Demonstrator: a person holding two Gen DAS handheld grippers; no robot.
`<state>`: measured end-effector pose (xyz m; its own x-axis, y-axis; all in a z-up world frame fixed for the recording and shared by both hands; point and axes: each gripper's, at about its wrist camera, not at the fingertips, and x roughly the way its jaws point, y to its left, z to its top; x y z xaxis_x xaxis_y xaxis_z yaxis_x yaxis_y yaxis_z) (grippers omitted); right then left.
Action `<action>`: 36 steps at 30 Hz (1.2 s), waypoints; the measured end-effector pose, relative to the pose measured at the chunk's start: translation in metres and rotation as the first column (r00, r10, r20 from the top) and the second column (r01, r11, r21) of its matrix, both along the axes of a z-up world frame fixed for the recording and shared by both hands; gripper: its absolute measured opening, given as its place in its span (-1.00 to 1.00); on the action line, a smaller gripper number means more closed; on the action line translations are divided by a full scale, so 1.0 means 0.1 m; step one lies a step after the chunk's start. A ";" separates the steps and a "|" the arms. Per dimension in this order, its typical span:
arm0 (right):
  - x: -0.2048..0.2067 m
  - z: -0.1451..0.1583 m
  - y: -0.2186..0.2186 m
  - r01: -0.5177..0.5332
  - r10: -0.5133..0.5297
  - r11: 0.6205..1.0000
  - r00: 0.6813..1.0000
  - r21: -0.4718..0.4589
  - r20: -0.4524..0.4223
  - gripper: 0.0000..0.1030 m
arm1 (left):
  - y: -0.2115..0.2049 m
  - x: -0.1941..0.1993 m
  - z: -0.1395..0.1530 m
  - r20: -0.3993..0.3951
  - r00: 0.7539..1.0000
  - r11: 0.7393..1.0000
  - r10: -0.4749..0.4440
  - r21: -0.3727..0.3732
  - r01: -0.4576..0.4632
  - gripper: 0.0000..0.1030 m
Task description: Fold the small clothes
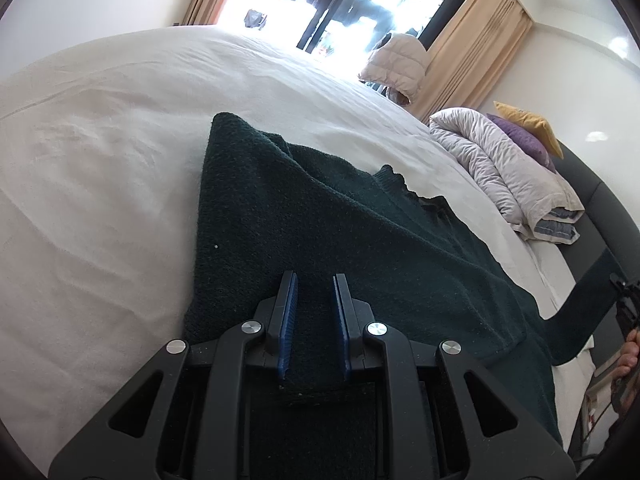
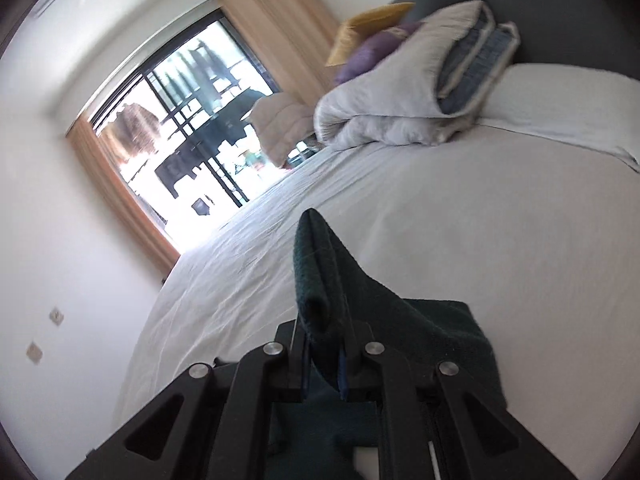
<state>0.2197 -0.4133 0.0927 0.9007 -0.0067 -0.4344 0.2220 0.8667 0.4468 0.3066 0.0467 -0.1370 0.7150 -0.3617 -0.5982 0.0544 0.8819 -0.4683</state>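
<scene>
A dark green knit sweater (image 1: 360, 240) lies spread on the white bed (image 1: 100, 160). My left gripper (image 1: 314, 280) sits low over its near edge, and its blue pads pinch a thick fold of the knit. One sleeve (image 1: 580, 300) is pulled taut toward the right edge of the left wrist view, where a hand (image 1: 630, 354) holds the other gripper. In the right wrist view my right gripper (image 2: 326, 330) is shut on that dark green fabric (image 2: 320, 264). The fabric stands up in a peak past the fingers, lifted above the sheet (image 2: 480, 220).
A folded grey duvet (image 1: 500, 168) lies at the head of the bed with purple (image 1: 524, 136) and yellow (image 1: 528, 122) pillows against a dark headboard (image 1: 600, 200). Beyond the bed, a puffy jacket (image 1: 396, 64) hangs by the bright window (image 1: 340, 0).
</scene>
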 end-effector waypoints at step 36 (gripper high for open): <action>0.91 -0.81 3.31 -0.499 0.451 0.807 0.866 -0.316 -0.215 -0.74 | 0.67 -0.28 -0.16 0.062 0.995 0.916 0.082 -0.399 -0.051 -0.66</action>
